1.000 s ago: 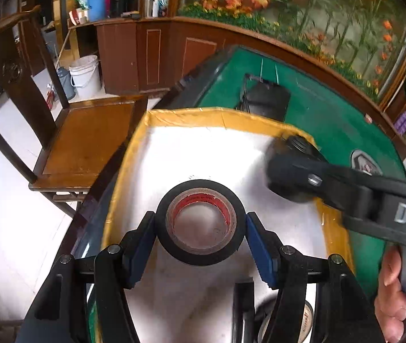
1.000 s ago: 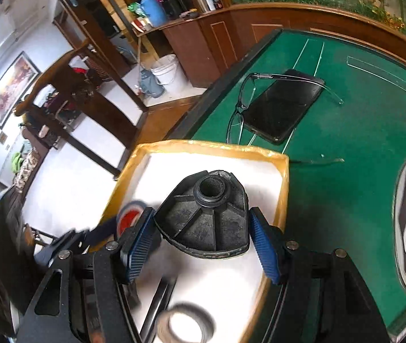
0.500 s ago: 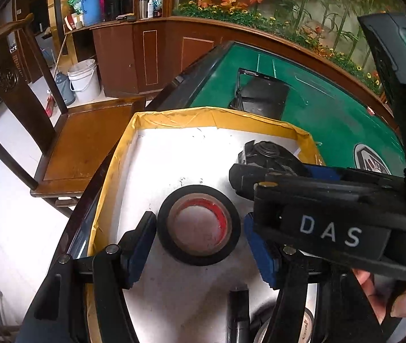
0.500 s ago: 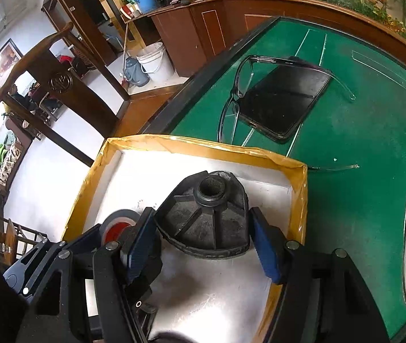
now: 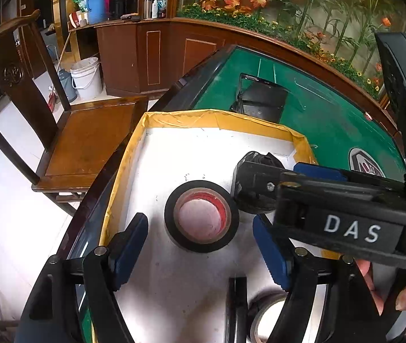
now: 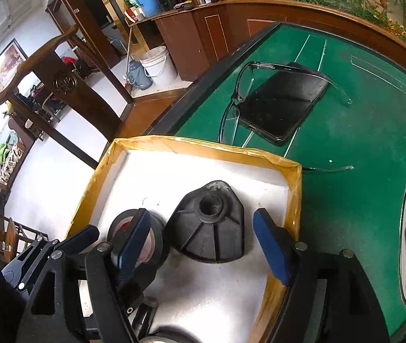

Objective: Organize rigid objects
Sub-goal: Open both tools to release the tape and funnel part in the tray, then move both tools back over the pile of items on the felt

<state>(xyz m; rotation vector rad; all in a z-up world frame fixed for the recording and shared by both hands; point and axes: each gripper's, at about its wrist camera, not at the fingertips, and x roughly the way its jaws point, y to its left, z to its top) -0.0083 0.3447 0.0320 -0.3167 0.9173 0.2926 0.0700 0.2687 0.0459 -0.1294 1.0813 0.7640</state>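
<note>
Two objects lie released in the tray (image 5: 134, 154) at the desk's (image 6: 360, 131) left edge: tape roll (image 5: 201, 215) between the left gripper's (image 5: 200, 240) parted jaws, black knob (image 6: 208, 225) between the right gripper's (image 6: 200, 243) parted jaws. Placing looks finished; next, both should withdraw without nudging either.

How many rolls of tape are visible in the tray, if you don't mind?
2: a black roll between the left gripper's open fingers, and another roll partly hidden at the tray's near edge.

Black tape roll (image 5: 201, 215) flat beside ribbed black cone part (image 6: 208, 228) in yellow-rimmed tray (image 6: 203, 147)
</note>
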